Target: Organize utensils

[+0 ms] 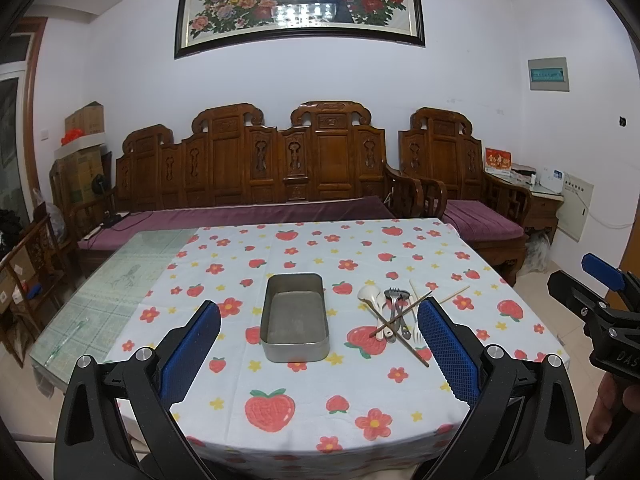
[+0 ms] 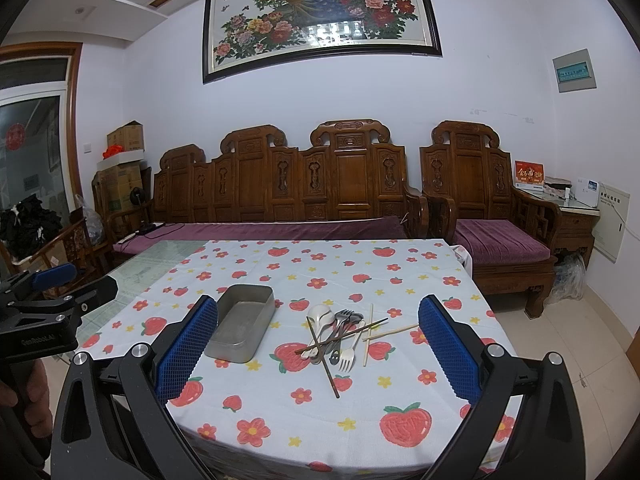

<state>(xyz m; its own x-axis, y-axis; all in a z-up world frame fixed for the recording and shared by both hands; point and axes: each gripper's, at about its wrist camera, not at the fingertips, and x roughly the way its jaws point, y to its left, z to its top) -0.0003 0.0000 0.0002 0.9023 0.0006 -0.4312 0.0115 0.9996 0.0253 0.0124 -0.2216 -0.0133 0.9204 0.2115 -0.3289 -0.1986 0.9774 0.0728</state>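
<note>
The left gripper and the right gripper both hover over the near edge of the table, with fingers spread wide and nothing between them. Farther on the strawberry cloth stands an empty metal tin. Just to its right the utensils lie in a crossed pile: a white spoon, forks, dark chopsticks and pale ones. Behind the table is a wooden bench.

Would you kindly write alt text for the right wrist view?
An open hand-held gripper with blue pads hovers over a strawberry-print tablecloth, facing a jumbled pile of spoons, forks and chopsticks beside an empty rectangular metal tin. A carved wooden bench stands behind.
</note>
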